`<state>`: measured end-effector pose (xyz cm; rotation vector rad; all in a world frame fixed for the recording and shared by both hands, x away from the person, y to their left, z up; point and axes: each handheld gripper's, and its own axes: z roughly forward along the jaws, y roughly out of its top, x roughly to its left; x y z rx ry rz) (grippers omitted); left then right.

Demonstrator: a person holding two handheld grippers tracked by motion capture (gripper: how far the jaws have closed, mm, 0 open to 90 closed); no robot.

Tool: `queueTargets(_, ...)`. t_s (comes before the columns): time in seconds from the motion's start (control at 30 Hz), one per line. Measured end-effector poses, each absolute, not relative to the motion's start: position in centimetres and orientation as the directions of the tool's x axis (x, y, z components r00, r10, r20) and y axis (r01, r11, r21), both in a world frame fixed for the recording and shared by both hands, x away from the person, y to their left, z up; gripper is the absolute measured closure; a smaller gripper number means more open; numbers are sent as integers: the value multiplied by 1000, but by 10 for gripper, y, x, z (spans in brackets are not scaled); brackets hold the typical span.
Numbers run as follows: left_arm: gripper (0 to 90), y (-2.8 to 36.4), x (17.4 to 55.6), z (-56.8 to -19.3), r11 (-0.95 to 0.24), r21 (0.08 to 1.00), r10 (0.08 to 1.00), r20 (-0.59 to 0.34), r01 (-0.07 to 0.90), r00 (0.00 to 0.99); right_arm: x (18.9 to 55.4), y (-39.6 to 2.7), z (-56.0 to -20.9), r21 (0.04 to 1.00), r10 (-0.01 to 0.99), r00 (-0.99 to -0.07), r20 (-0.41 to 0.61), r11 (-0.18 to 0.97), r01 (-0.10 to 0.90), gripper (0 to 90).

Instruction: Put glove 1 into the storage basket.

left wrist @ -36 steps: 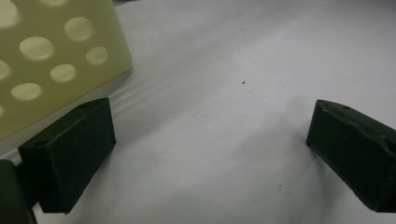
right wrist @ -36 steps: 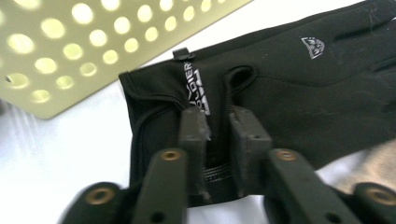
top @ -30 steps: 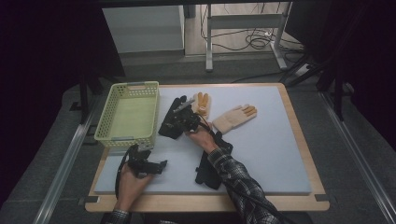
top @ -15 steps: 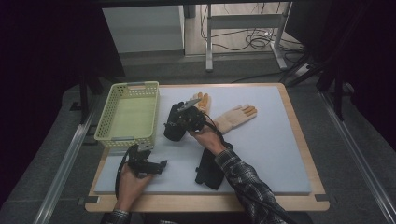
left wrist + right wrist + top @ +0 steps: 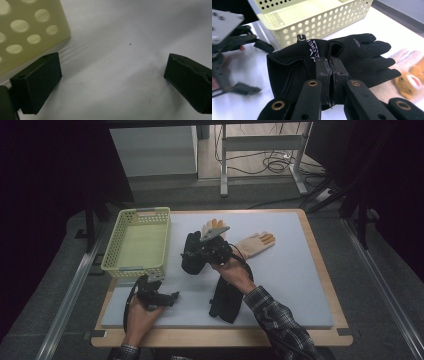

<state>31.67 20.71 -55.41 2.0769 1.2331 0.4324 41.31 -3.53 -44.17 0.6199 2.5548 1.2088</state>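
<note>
My right gripper point(image 5: 200, 251) is shut on a black glove point(image 5: 191, 256), pinching a fold near its cuff, and holds it lifted above the grey mat just right of the yellow basket point(image 5: 137, 242). In the right gripper view the closed pads point(image 5: 322, 72) clamp the black glove point(image 5: 352, 55), with the basket point(image 5: 317, 17) behind it. A second black glove point(image 5: 227, 297) lies flat on the mat under my right wrist. My left gripper point(image 5: 172, 297) rests low near the basket's front corner. Its jaws stand open over bare mat point(image 5: 112, 50) with nothing between them.
Two beige gloves with orange fingertips lie on the mat, one point(image 5: 255, 244) to the right of the held glove and one point(image 5: 212, 226) behind it. The wooden table edge point(image 5: 320, 340) frames the mat. Table legs and cables stand on the floor beyond.
My right gripper has risen with the black glove, which went from lying on the mat to hanging in the air. The left gripper has stayed in place.
</note>
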Motion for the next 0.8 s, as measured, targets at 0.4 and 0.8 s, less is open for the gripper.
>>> queueTargets(0.4,15,207,317,-554,-321,695,867,-57,643,495,375,-72,-421,784,491,-867,-83,569,247,854)
queueTargets(0.8,15,207,317,-554,-323,693,867,-56,644,496,337,-122,-415,768,541,-833,-117,581,269,853)
